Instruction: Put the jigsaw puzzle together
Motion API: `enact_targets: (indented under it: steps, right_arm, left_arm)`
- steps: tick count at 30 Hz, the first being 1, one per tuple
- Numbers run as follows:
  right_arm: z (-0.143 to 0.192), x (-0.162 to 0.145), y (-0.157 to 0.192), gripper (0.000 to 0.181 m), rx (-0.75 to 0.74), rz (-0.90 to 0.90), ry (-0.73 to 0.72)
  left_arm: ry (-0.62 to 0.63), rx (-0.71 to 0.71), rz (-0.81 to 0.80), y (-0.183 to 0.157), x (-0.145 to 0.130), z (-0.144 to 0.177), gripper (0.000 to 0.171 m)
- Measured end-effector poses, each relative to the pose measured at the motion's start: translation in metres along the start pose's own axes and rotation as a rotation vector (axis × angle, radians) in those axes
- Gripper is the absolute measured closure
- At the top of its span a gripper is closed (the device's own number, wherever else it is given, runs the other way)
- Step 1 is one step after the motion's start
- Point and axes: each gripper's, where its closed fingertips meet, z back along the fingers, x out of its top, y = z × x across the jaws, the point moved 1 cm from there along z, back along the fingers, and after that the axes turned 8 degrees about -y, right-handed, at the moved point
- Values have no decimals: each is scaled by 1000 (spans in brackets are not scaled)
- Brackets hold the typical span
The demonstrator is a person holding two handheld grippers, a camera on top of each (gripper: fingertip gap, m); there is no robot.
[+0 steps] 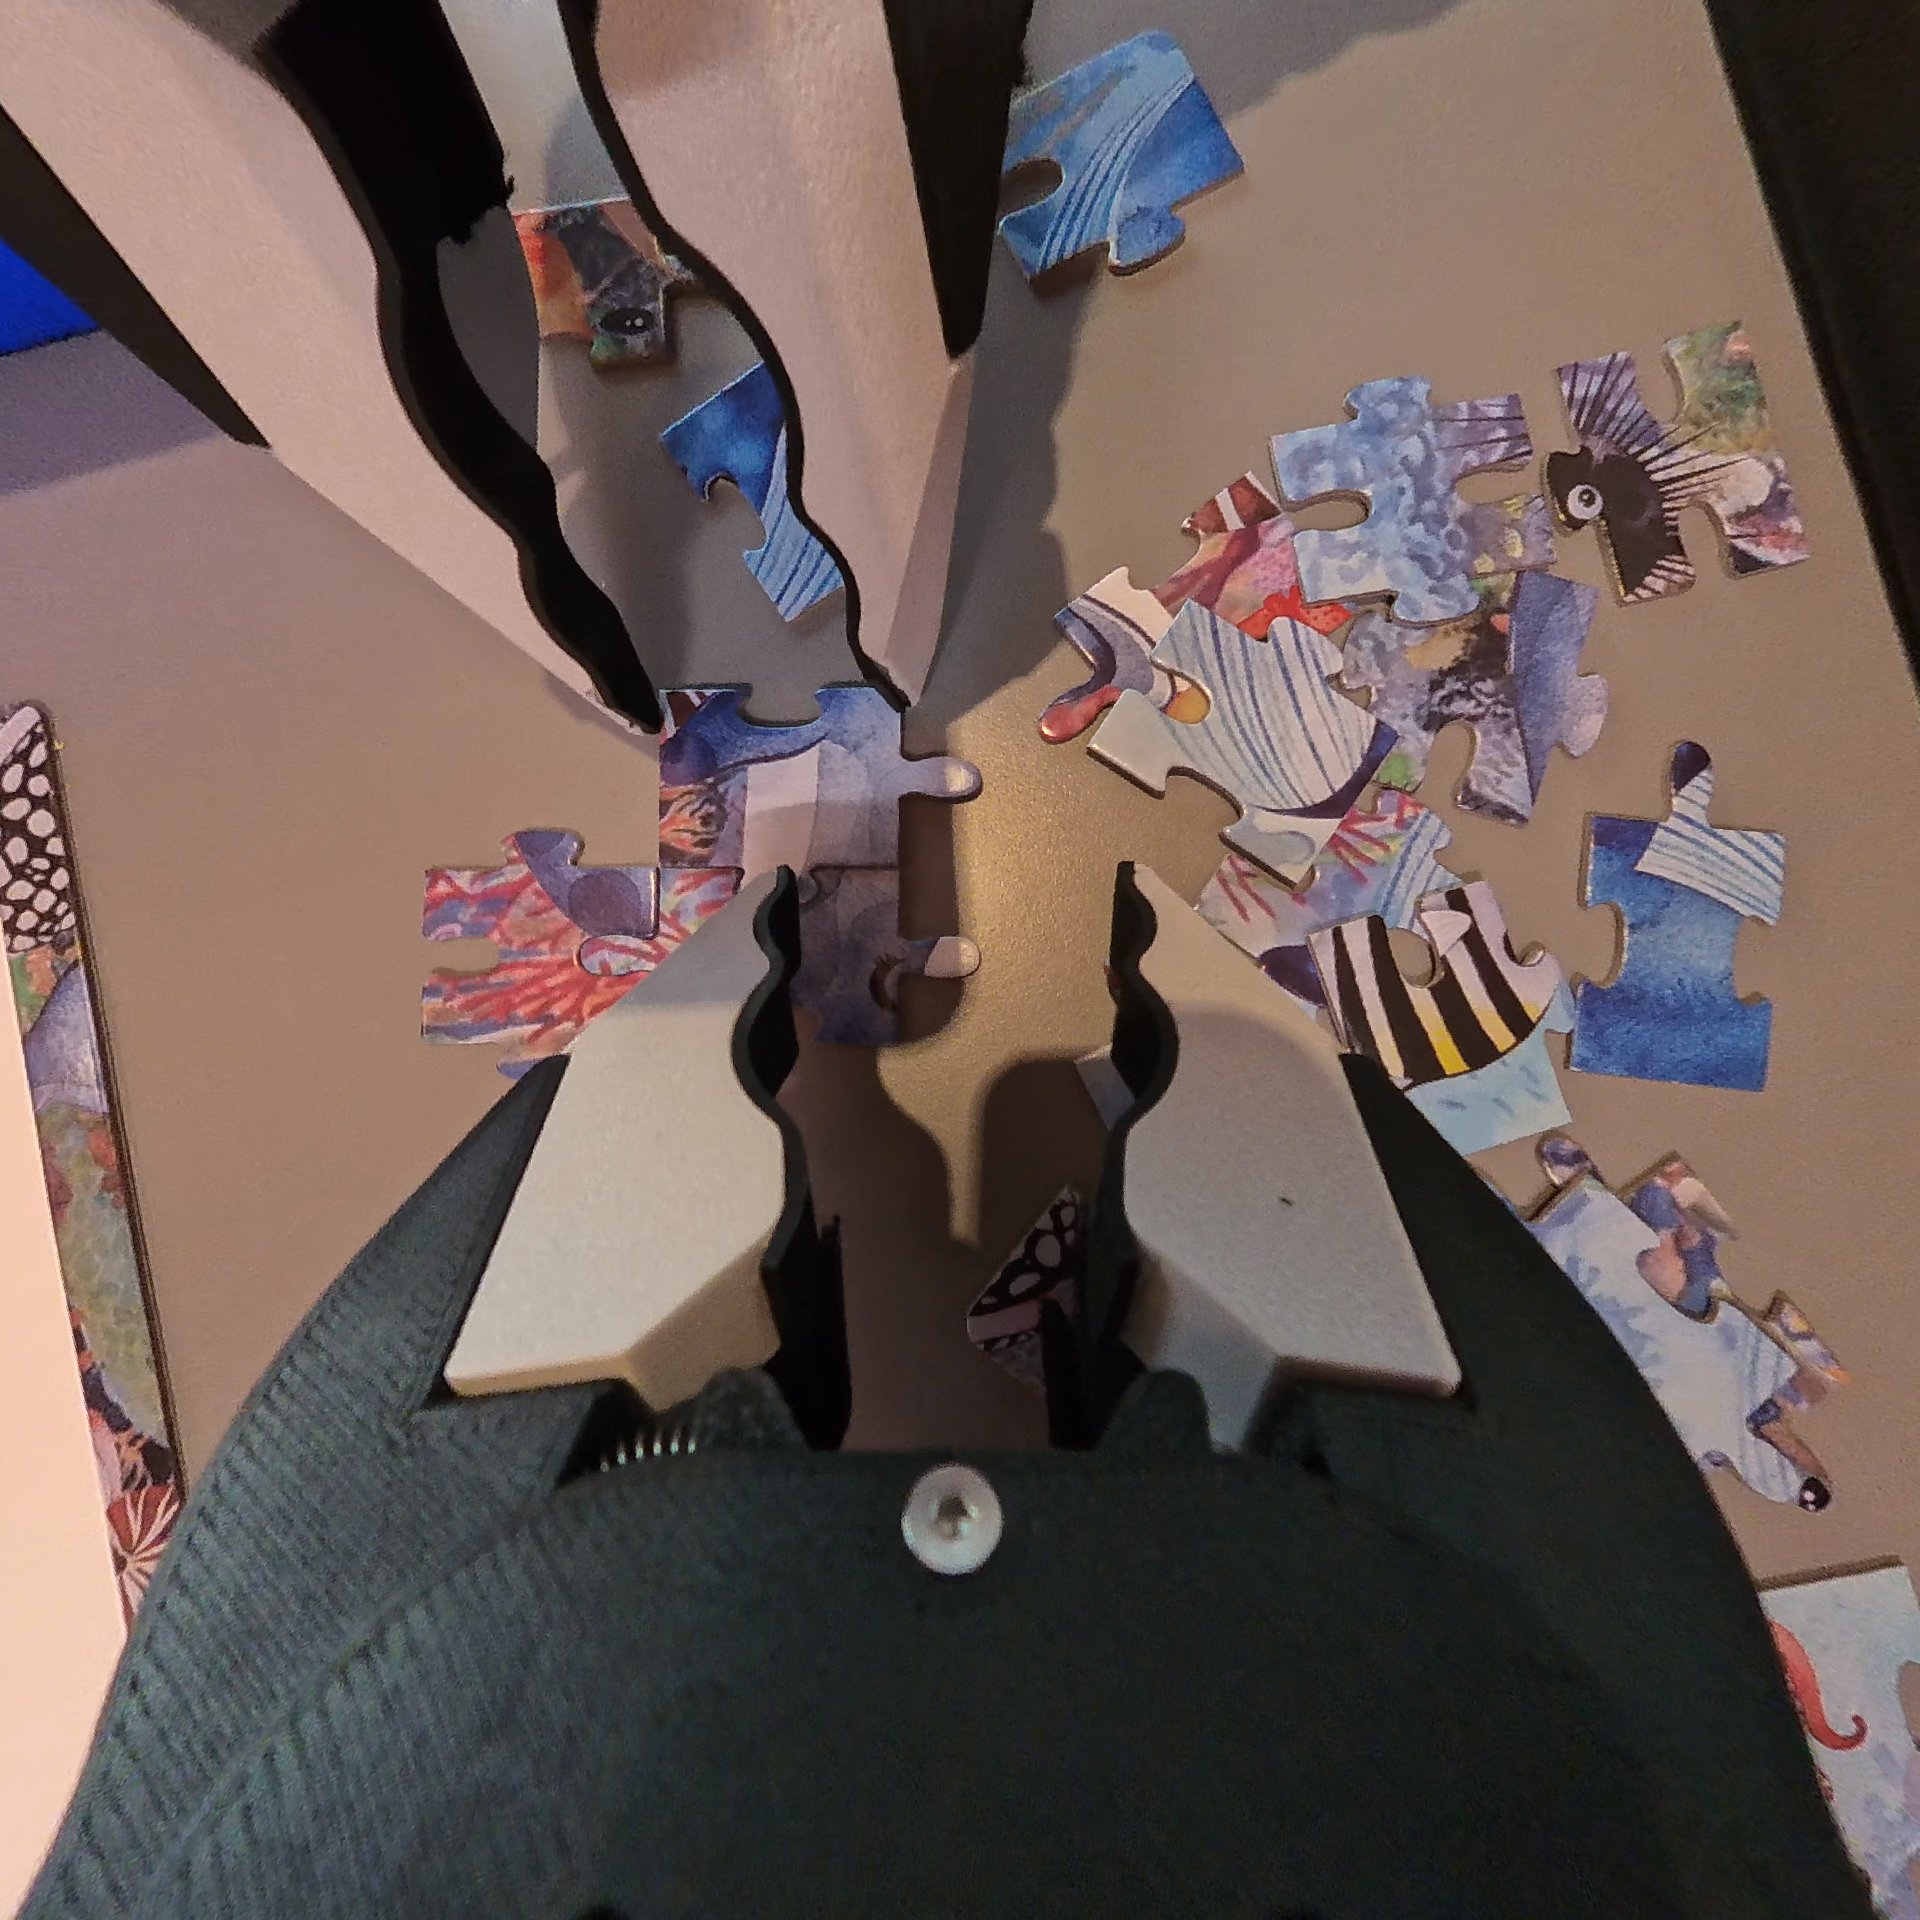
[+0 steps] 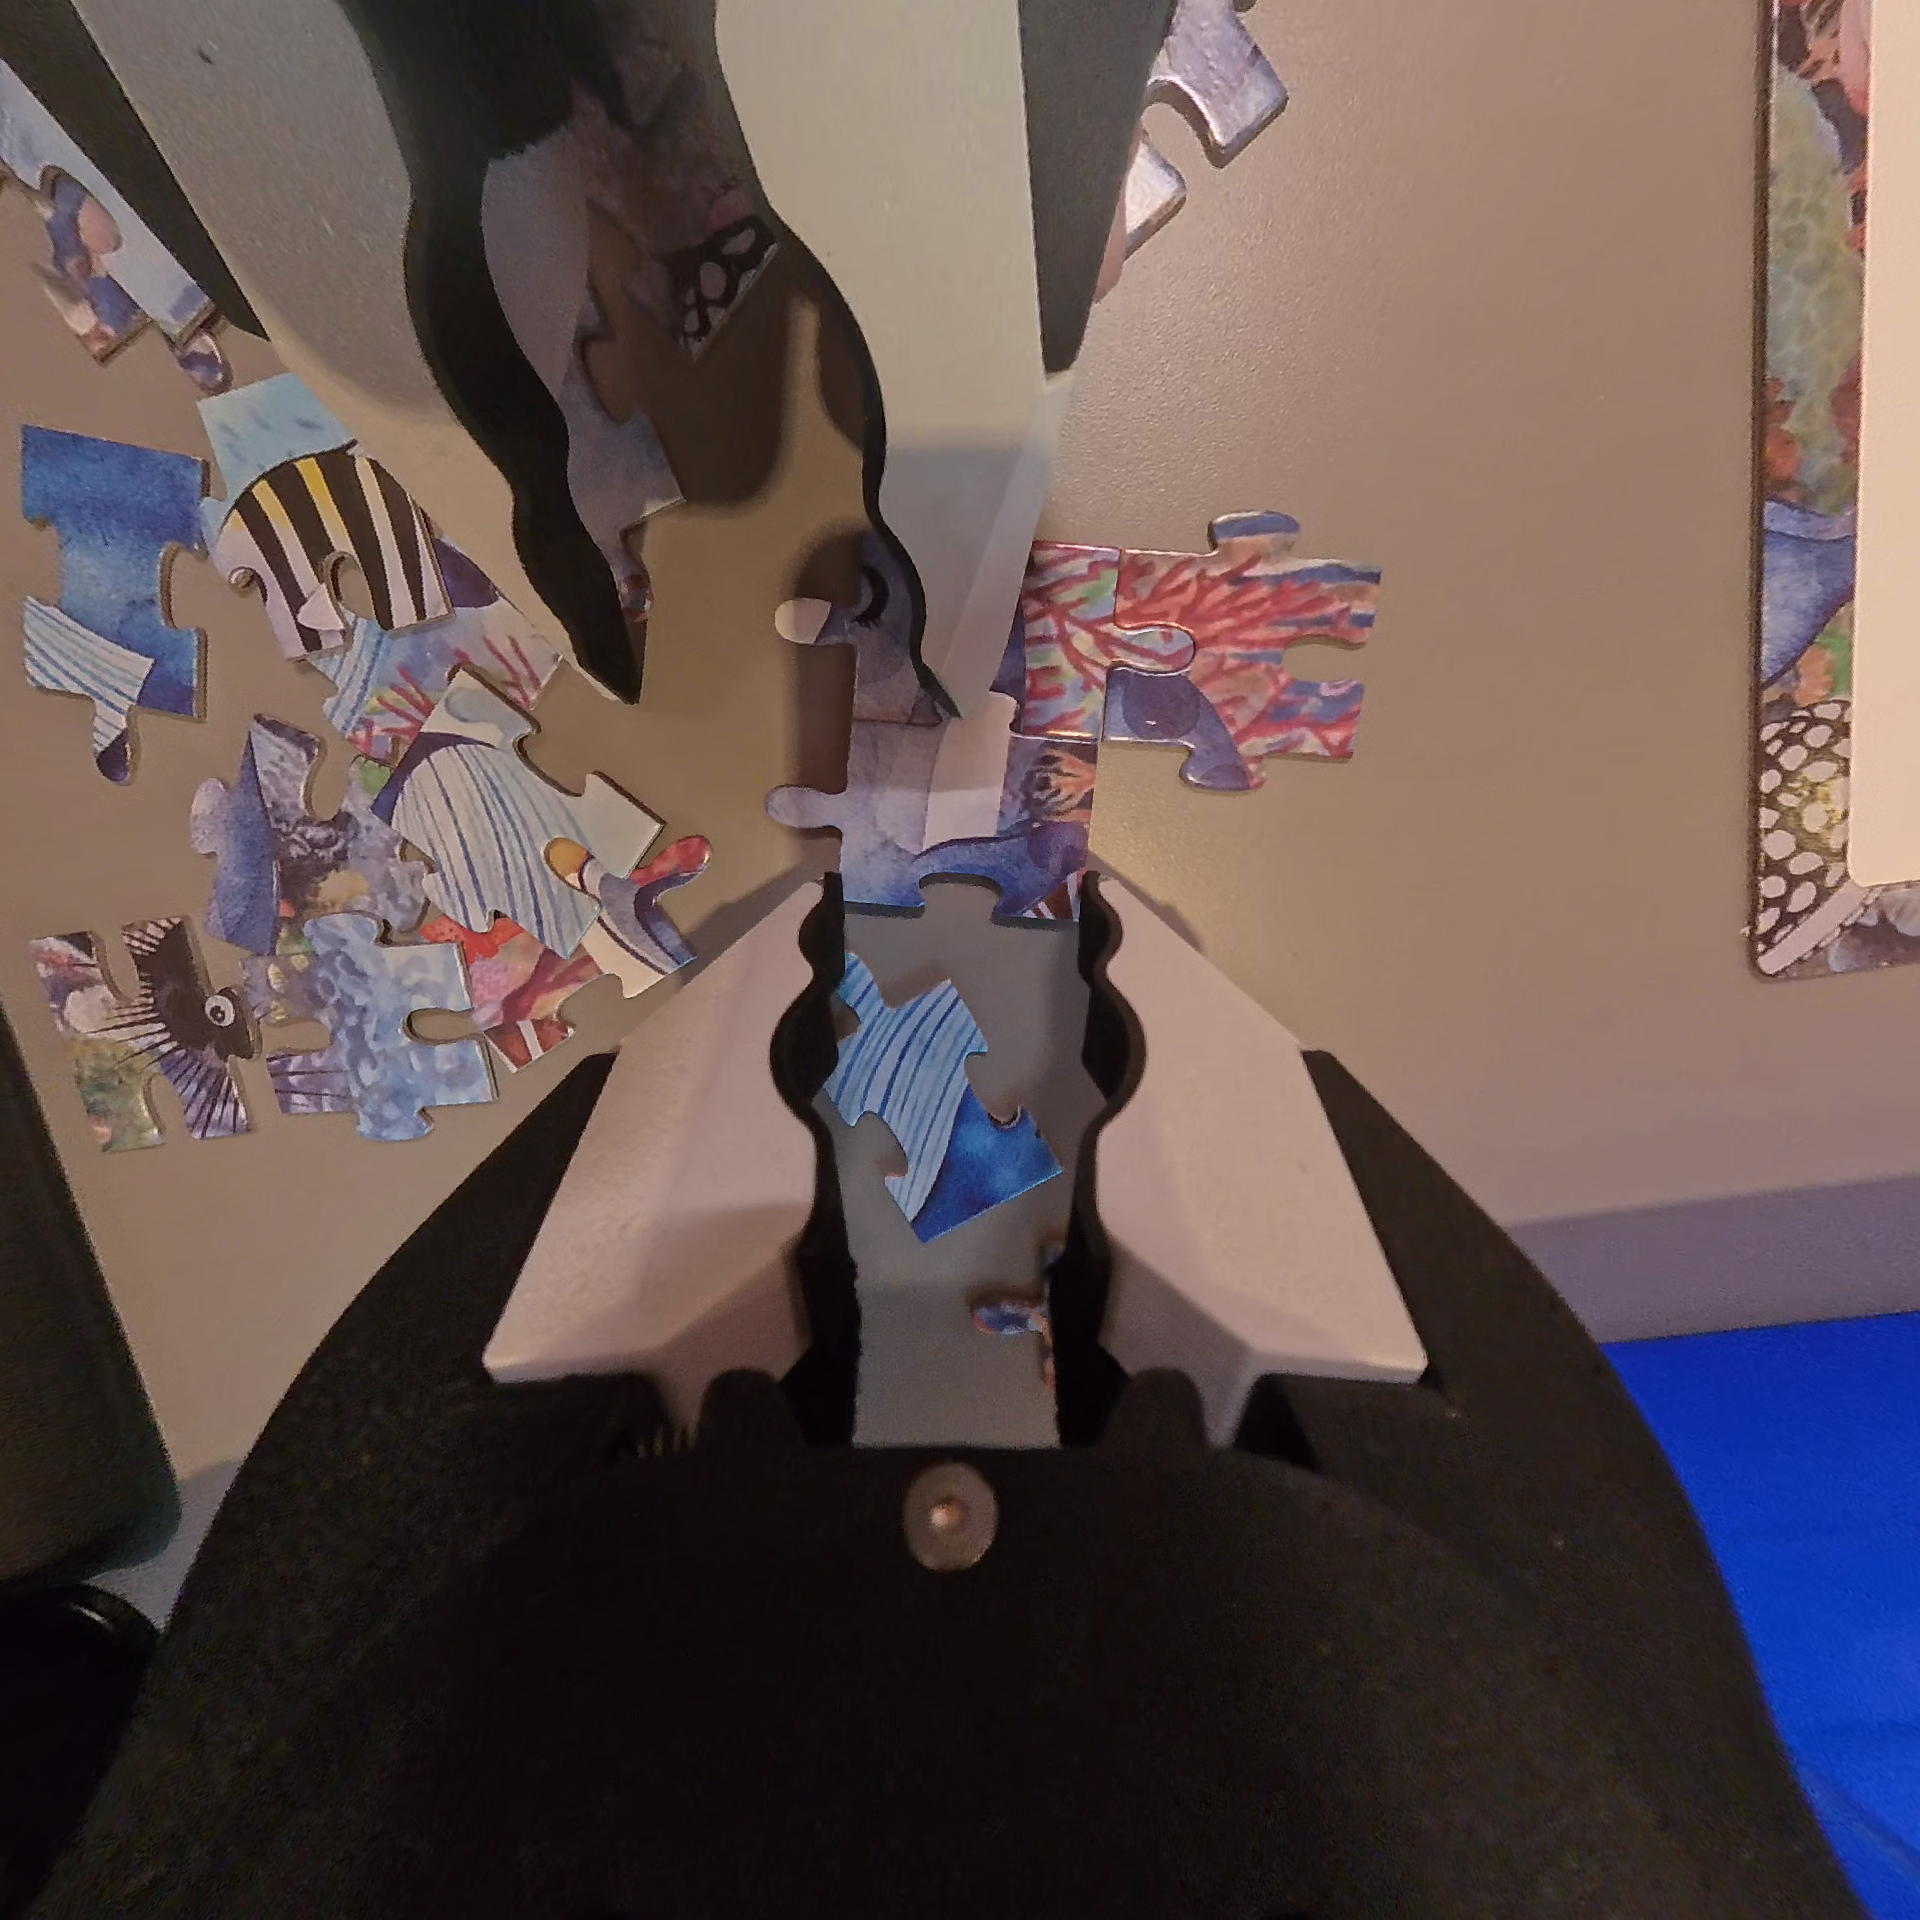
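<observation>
A small joined cluster of puzzle pieces with red coral and blue water lies on the tan table; it also shows in the right wrist view. My left gripper is open and empty, its left finger over the cluster's near edge. My right gripper is open and empty, its fingertips at the cluster's opposite edge. The two grippers face each other across the cluster: the right gripper shows from above in the left wrist view, the left gripper in the right wrist view. A blue striped piece lies on the table between my right fingers.
A pile of loose pieces lies to the cluster's side, with a black-and-yellow striped fish piece. A blue piece lies farther off. The puzzle frame's printed border runs along one side. A blue surface lies past the table edge. The grippers' ends are close to 5 cm from one another. From the right gripper's tips to the blue striped piece is close to 4 cm.
</observation>
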Motion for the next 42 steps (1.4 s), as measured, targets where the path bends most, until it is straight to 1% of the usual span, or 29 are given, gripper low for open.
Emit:
enact_targets:
  steps: [12,14,17,18,20,23,25,26,29,31,32,34,36,40,42]
  right_arm:
    - [2,2,0,139,3,-19,2]
    - [3,2,-4,152,-19,-28,5]
    - [0,-1,-3,155,-7,-34,8]
    - [0,-2,-3,160,-6,-34,7]
    - [1,-1,-4,160,-8,-34,2]
    - [6,6,-4,165,-24,-30,-23]
    - [6,17,-2,178,-36,-11,-67]
    - [6,22,-2,181,-40,-5,-80]
    - [2,28,-2,181,-55,9,-98]
    - [-6,22,-1,181,-42,1,-69]
    - [-9,20,-2,181,-41,-2,-64]
    - [-11,19,2,181,-11,-16,-79]
    - [-11,20,2,181,-12,-19,-91]
    - [-11,20,2,181,-12,-21,-89]
    - [-10,19,1,181,-27,-16,-78]
  left_arm:
    - [6,2,12,0,0,-1,111]
    - [-1,1,8,0,0,-1,112]
    - [-9,-10,4,0,0,1,114]
    - [-13,-9,7,0,0,1,115]
    - [-15,-2,-3,0,-1,1,115]
    - [6,-8,8,-2,-1,1,111]
    - [10,-11,6,-2,-1,1,110]
    - [10,-11,4,-2,-1,1,110]
    - [11,-8,-1,-2,-1,1,110]
    - [7,-21,-4,-4,-1,1,107]
    - [-3,-30,3,-4,0,2,108]
    - [-24,-15,16,0,1,8,108]
    - [-42,-3,20,4,2,15,109]
    - [17,-3,7,1,-10,18,108]
    - [25,-1,9,1,-14,19,107]
